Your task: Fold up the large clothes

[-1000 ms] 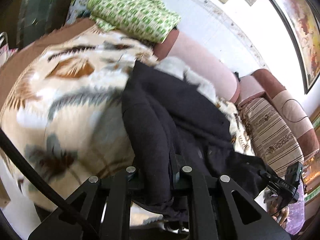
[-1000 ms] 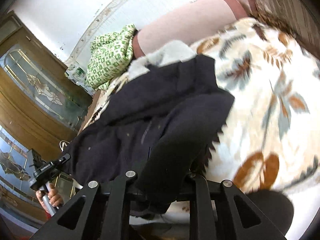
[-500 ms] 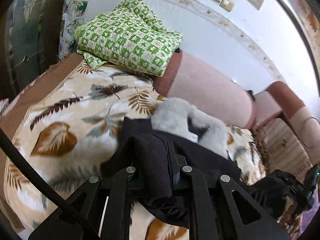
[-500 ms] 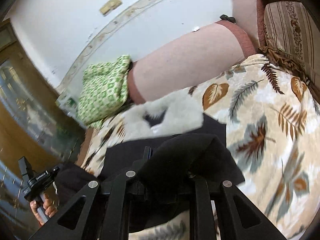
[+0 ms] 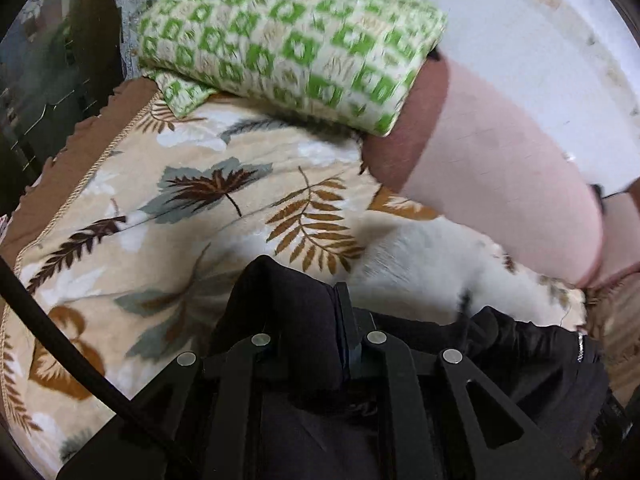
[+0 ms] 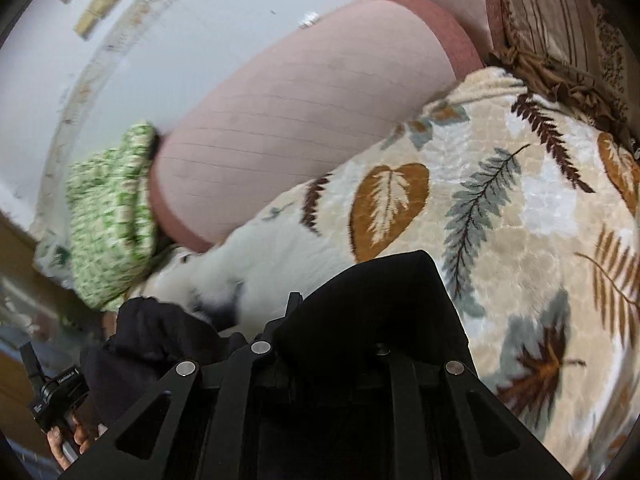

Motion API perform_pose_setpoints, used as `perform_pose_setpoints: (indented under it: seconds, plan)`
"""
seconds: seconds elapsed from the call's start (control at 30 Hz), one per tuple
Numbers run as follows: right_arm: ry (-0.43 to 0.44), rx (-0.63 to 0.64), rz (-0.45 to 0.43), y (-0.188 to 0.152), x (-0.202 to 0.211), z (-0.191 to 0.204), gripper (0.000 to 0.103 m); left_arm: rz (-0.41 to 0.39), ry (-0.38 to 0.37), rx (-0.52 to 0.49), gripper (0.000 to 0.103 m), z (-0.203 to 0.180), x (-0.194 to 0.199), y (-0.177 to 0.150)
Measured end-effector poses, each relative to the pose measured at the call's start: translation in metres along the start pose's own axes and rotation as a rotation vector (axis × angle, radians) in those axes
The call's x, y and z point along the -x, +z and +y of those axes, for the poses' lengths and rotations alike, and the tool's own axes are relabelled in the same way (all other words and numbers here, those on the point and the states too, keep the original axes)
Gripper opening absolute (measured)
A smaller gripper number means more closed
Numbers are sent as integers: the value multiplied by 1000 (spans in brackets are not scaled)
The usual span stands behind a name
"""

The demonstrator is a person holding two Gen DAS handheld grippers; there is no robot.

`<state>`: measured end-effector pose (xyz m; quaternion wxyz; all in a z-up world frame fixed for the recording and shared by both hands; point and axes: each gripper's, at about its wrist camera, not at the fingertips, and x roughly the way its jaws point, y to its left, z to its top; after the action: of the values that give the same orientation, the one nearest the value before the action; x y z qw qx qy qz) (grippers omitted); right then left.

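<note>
Left gripper (image 5: 316, 344) and right gripper (image 6: 320, 352) both have jaws clamped on black fabric.

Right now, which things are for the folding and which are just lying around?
For the folding:
black coat with white fur collar
left gripper, clamped on it
right gripper, clamped on it

Just lying around:
leaf-print blanket
green checked cloth
pink bolster

Both wrist views look closely across the leaf-print blanket (image 5: 168, 208) toward the pink bolster (image 6: 304, 120).
</note>
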<state>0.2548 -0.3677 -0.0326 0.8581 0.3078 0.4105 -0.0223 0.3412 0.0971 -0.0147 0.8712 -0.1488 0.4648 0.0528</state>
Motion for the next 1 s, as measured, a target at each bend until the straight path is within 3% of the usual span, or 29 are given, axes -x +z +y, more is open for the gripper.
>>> perform_pose_setpoints:
  seconds: [0.17, 0.27, 0.47, 0.63, 0.73, 0.8, 0.93, 0.97, 1.0]
  plan:
    - [-66, 17, 11, 11, -59, -7, 18, 3, 69, -40, 17, -14, -56, 7]
    - [-90, 4, 32, 12, -87, -15, 19, 38, 65, -18, 18, -12, -85, 11]
    - [-29, -90, 56, 7, -122, -44, 19, 90, 25, 39, 18, -3, -122, 8]
    - [31, -149, 61, 4, -127, -58, 19, 107, -59, 101, 20, 9, -128, 4]
    - [34, -156, 72, 4, -126, -57, 21, 148, -152, 150, 28, 21, -119, 9]
    - [45, -172, 102, 9, -121, -55, 32, 121, -218, 176, 50, 29, -97, 14]
    - [98, -176, 65, 21, -88, -46, 54, -23, -234, 217, 72, 52, -29, 29]
    - [94, -160, 43, 23, -76, -41, 66, -58, -230, 236, 74, 60, -7, 30]
    - [88, -143, 25, 25, -66, -35, 87, -82, -219, 242, 75, 66, 9, 28]
